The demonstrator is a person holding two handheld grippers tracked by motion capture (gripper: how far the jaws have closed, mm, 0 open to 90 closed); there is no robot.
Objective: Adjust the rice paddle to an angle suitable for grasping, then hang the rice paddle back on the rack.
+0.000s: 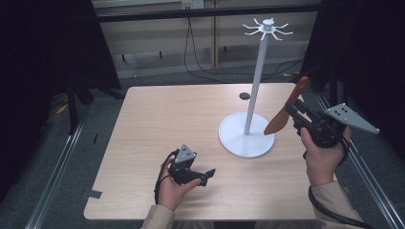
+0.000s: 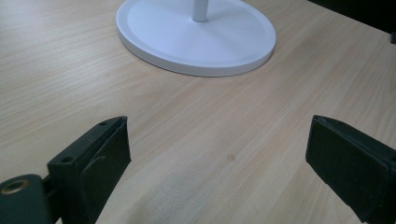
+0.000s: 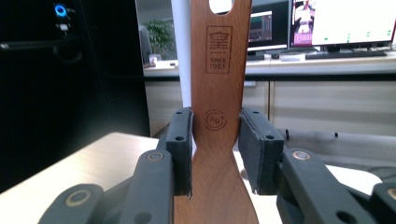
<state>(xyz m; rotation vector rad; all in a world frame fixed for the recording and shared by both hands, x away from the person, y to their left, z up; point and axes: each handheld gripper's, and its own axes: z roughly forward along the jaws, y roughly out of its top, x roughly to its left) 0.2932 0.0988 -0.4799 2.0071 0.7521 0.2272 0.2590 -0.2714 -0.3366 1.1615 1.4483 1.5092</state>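
Light wood-grain table (image 1: 157, 114) on grey carpet floor (image 1: 102, 143), black curtains (image 1: 38, 62) at nine and three o'clock, pale wall panelling (image 1: 157, 38) at twelve o'clock with a trailing black cable (image 1: 191, 47), aluminium floor rail (image 1: 57, 176) at eight o'clock, lit computer monitors (image 3: 341, 21) on a far desk (image 3: 327, 63)

You've got one wooden spatula (image 1: 284, 110) and one white stand (image 1: 248, 129). Two grippers: left gripper (image 1: 203, 175), right gripper (image 1: 293, 111). One table (image 1: 157, 124).
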